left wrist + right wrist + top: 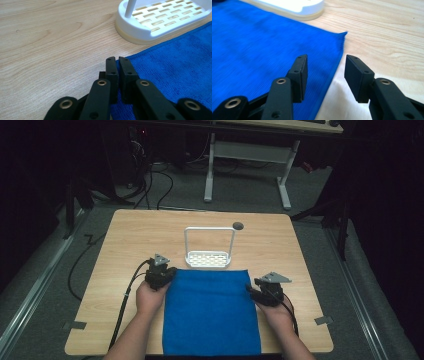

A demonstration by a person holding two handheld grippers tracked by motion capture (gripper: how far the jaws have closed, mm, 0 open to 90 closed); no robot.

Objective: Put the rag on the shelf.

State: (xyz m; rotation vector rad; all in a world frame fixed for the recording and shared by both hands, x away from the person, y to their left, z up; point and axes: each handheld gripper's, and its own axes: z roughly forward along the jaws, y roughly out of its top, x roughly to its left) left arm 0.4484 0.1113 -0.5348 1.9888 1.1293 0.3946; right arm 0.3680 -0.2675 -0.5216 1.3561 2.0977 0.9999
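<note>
I have the left gripper (117, 61) pinched on the blue cloth's (212, 312) far-left corner, beside the white rack (209, 258), while my right gripper (325, 73) straddles its right edge, jaws apart, probably for folding.

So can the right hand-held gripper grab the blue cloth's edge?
Probably yes. The right hand-held gripper is open, its jaws either side of the cloth edge, with nothing between.

Cloth (212, 312) at table (130, 235) front w/ rack (207, 258) just behind it
</note>
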